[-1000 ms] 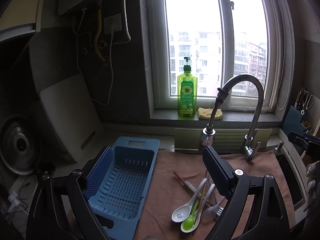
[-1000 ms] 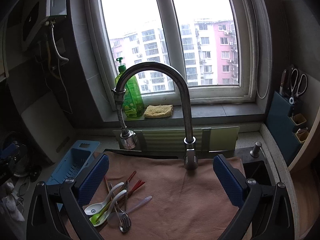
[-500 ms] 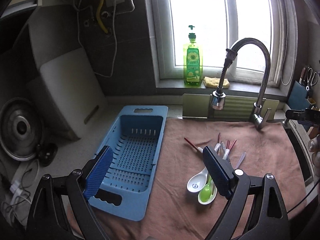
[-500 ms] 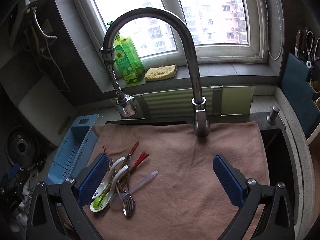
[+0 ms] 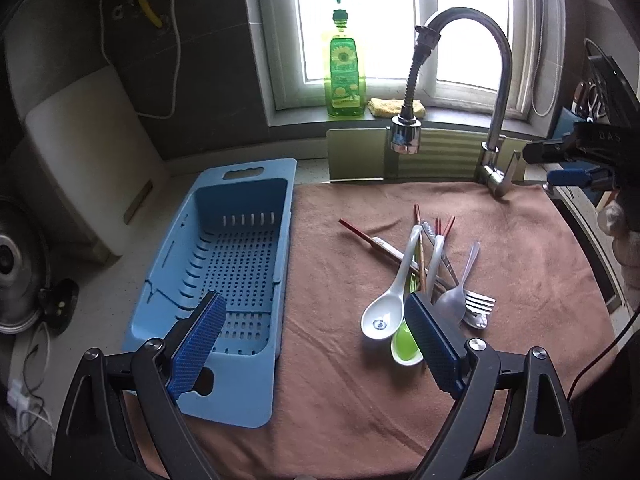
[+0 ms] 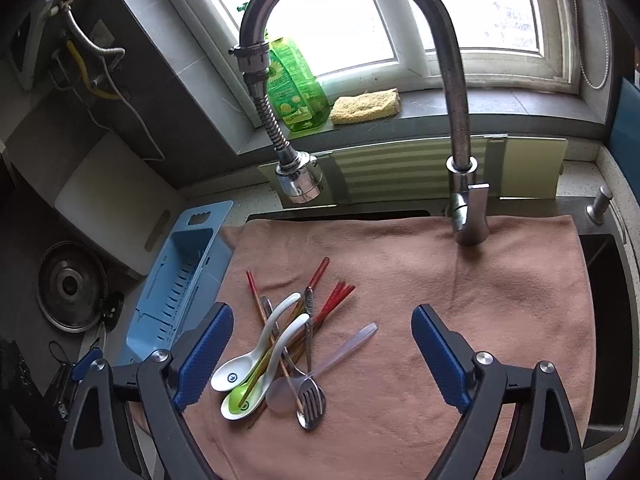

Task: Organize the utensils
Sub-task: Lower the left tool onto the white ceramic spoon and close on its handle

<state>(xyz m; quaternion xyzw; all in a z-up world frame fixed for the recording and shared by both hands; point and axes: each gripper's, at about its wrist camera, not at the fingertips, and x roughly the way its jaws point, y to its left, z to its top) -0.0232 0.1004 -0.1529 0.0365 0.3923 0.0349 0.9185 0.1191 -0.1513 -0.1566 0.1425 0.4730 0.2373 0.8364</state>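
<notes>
We see utensil pile [image 6: 280,352] on brown towel [image 6: 460,300], right of blue drain basket [image 5: 236,264]; white spoons [image 5: 386,300], fork [image 6: 310,396], red chopsticks [image 6: 332,300] lie long axis near-to-far, bowls and tines at near end, handles fanning toward faucet [image 6: 456,128]; clear spoon [image 6: 340,354] angles far-right; left gripper [image 5: 316,344] fingers spread, nothing between, right finger over green spoon [image 5: 404,344]; right gripper [image 6: 320,352] fingers closing, pile between, untouched; soap bottle [image 5: 346,68], sponge [image 6: 366,106] on far sill.
</notes>
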